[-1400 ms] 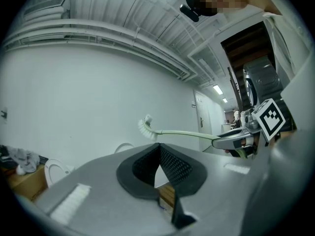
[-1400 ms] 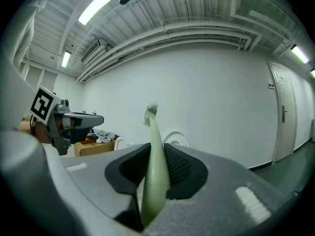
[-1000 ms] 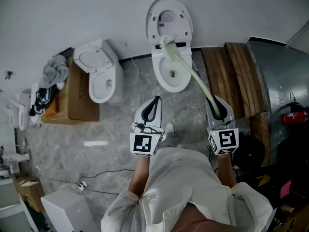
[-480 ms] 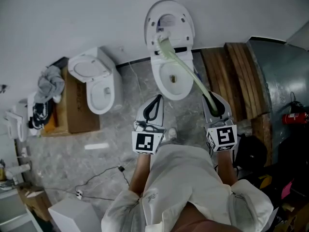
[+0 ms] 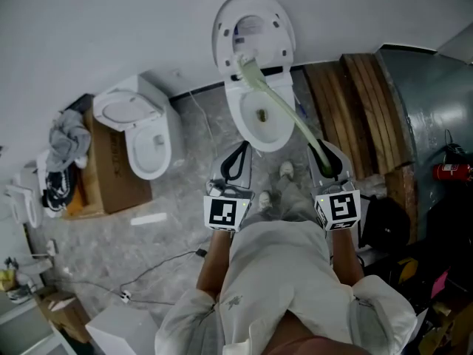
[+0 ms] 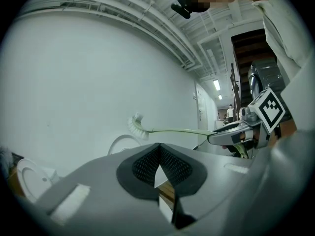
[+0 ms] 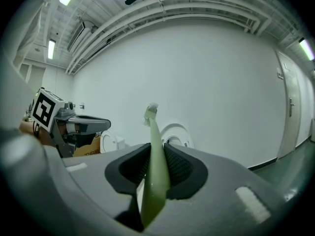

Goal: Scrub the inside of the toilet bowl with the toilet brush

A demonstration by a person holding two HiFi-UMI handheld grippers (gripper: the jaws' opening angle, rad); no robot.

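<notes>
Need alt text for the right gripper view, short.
The right gripper is shut on the pale green handle of a toilet brush, whose white head sticks up in front of a plain white wall. Behind the brush is a white toilet with its lid raised, and the left gripper shows at the left.

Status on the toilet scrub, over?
Left gripper shut, empty. Right gripper shut on toilet brush. Brush head in the air by the raised lid, not in the toilet bowl. Nothing blocking the bowl.
</notes>
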